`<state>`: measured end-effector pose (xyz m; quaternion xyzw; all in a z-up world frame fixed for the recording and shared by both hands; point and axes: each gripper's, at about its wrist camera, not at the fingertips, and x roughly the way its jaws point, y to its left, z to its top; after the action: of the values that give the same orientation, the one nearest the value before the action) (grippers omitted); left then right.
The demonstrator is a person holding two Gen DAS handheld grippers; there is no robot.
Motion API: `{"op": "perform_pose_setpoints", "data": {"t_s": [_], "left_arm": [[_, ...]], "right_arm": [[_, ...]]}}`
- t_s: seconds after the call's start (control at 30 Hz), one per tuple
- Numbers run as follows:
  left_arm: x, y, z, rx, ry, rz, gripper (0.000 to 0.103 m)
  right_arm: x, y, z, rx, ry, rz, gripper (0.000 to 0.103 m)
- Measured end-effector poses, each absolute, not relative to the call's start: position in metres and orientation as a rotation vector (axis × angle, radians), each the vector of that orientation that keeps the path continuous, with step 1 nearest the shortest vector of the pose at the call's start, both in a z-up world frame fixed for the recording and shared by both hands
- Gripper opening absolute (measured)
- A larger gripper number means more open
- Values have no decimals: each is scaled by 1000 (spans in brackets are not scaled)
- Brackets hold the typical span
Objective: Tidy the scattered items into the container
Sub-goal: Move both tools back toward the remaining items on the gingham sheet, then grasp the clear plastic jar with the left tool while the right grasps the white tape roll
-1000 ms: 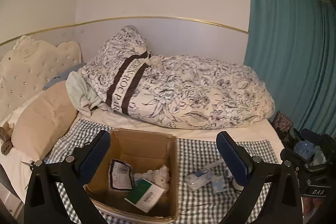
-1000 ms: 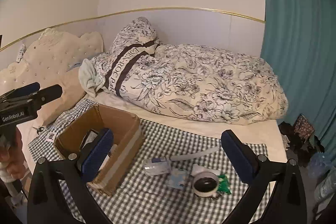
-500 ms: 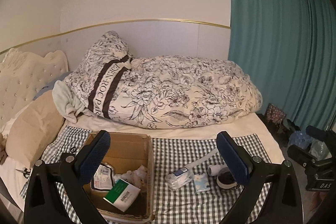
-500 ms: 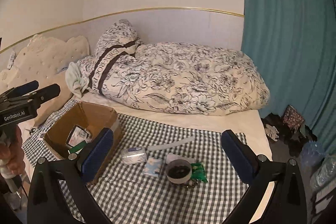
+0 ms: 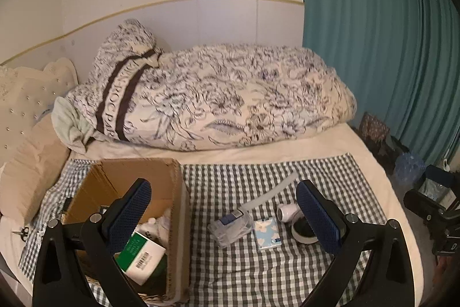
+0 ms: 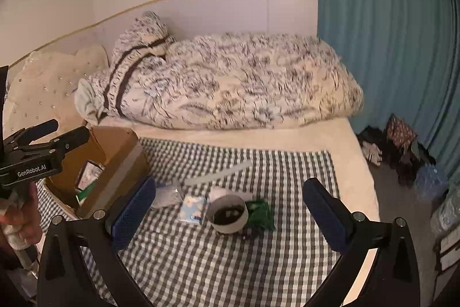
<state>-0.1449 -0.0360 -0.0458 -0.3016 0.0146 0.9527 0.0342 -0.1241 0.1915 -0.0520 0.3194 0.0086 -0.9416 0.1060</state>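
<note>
The left gripper (image 5: 222,216) is wide open and holds nothing. Compared with a second ago, its view has swung from the cardboard box (image 5: 175,209) toward the loose items; the box now sits at its left finger, and the clear plastic case (image 5: 230,225) lies between the fingers, a little ahead.

The right gripper (image 6: 230,212) is also spread wide and empty. It has come closer to the checkered cloth (image 6: 201,263), so the small pot (image 6: 227,213) now lies between its fingers, just ahead. The tissue pack (image 6: 193,209) touches the pot's left side and the green wrapper (image 6: 261,213) its right side. The white tube (image 6: 218,176) lies farther ahead.

The box already contains a green and white carton (image 5: 142,256). Probably both grippers are now choosing the next item, so several pieces remain to be moved.
</note>
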Motion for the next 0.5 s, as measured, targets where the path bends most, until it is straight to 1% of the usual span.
{"op": "perform_pose_setpoints", "data": {"t_s": [0.4, 0.5], "left_arm": [[-185, -24, -113, -1111, 74, 2839, 103], [-195, -22, -131, -1161, 74, 2820, 103]], "right_arm": [[-159, 200, -132, 1173, -32, -2667, 102], [-166, 202, -153, 1231, -48, -2646, 95]]}}
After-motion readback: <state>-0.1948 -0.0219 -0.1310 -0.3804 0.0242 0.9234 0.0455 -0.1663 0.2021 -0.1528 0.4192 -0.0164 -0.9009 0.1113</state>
